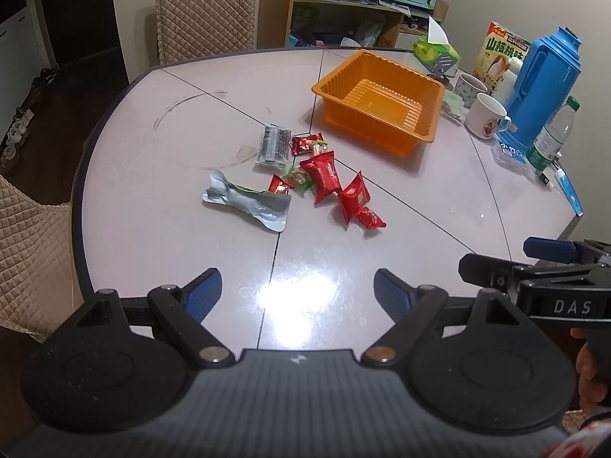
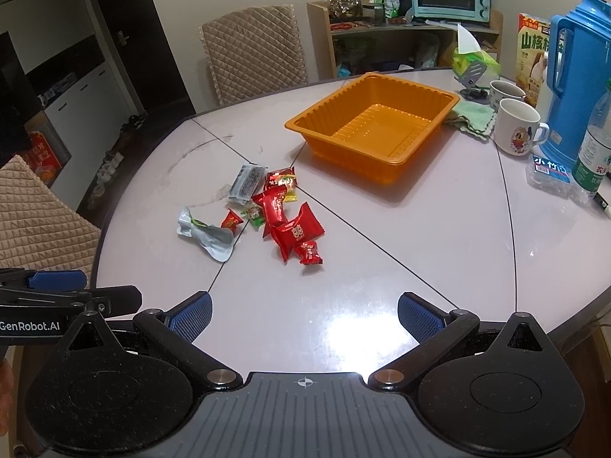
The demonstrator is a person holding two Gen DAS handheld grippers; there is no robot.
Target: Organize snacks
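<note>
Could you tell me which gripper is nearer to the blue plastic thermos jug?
Right. The right gripper hovers open over the table's near edge on the side of the blue plastic thermos jug; the left gripper, also open, sits farther from it.

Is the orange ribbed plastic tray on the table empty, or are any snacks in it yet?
Empty. Both wrist views show the orange ribbed plastic tray with a bare floor; the wrapped snacks all lie on the table in front of it.

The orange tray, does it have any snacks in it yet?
No, the orange tray is bare inside, and the snacks all lie loose on the table beside it.
</note>
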